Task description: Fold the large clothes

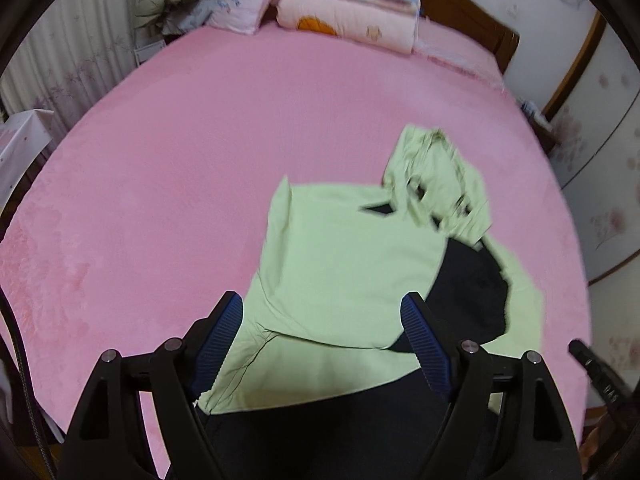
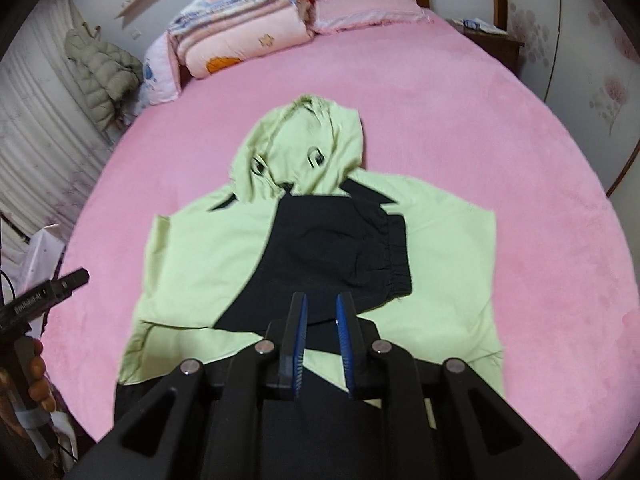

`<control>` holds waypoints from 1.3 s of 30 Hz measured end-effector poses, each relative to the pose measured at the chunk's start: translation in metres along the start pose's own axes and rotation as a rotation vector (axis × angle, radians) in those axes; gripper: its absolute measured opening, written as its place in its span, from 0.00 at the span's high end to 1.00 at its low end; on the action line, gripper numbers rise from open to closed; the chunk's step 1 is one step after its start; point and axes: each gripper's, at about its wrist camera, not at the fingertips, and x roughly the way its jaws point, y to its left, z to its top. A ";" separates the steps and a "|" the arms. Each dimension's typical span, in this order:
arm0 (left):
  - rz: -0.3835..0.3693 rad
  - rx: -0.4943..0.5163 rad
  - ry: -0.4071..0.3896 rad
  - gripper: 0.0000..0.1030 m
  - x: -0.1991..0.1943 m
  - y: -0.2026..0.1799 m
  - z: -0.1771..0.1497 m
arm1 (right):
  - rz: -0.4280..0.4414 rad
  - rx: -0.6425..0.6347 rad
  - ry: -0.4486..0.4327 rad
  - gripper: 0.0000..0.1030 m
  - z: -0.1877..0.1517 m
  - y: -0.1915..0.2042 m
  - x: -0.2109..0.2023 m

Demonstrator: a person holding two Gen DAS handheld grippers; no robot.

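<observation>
A light green hooded jacket (image 2: 224, 248) with black panels lies spread on the pink bed (image 2: 500, 128), its hood (image 2: 304, 148) pointing toward the headboard and a black sleeve (image 2: 344, 248) folded across its middle. The left gripper (image 1: 322, 304) hangs above the jacket's near edge with its jaws released and spread wide, nothing between them. The right gripper (image 2: 322, 304) hovers over the black sleeve, its jaws drawn nearly together with only a narrow gap, and no cloth is caught in them. Folded quilts (image 2: 240, 28) sit stacked by the headboard.
</observation>
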 end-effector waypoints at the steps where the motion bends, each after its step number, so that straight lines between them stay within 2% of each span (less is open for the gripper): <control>1: -0.008 -0.010 -0.016 0.21 -0.016 0.001 0.003 | 0.003 -0.014 -0.009 0.84 0.002 0.002 -0.012; 5: -0.017 -0.029 -0.089 0.20 -0.074 0.002 0.010 | 0.022 -0.052 -0.046 0.82 0.005 0.004 -0.050; 9: -0.007 -0.045 -0.157 0.12 -0.123 0.003 0.004 | 0.051 -0.073 -0.078 0.81 0.009 0.002 -0.082; 14: -0.007 -0.044 -0.151 0.11 -0.154 -0.001 -0.018 | 0.074 -0.096 -0.092 0.79 0.005 0.001 -0.112; 19: 0.004 0.002 -0.094 0.11 -0.158 -0.007 -0.052 | 0.082 -0.104 -0.097 0.79 -0.009 0.002 -0.132; 24: 0.004 0.071 -0.040 0.11 -0.154 -0.007 -0.084 | 0.042 -0.066 -0.095 0.79 -0.035 0.000 -0.146; 29: -0.030 0.125 -0.003 0.11 -0.149 0.004 -0.107 | -0.027 -0.032 -0.082 0.79 -0.068 0.006 -0.152; 39: -0.104 0.176 0.033 0.11 -0.145 0.039 -0.146 | -0.096 0.114 -0.046 0.79 -0.141 0.009 -0.153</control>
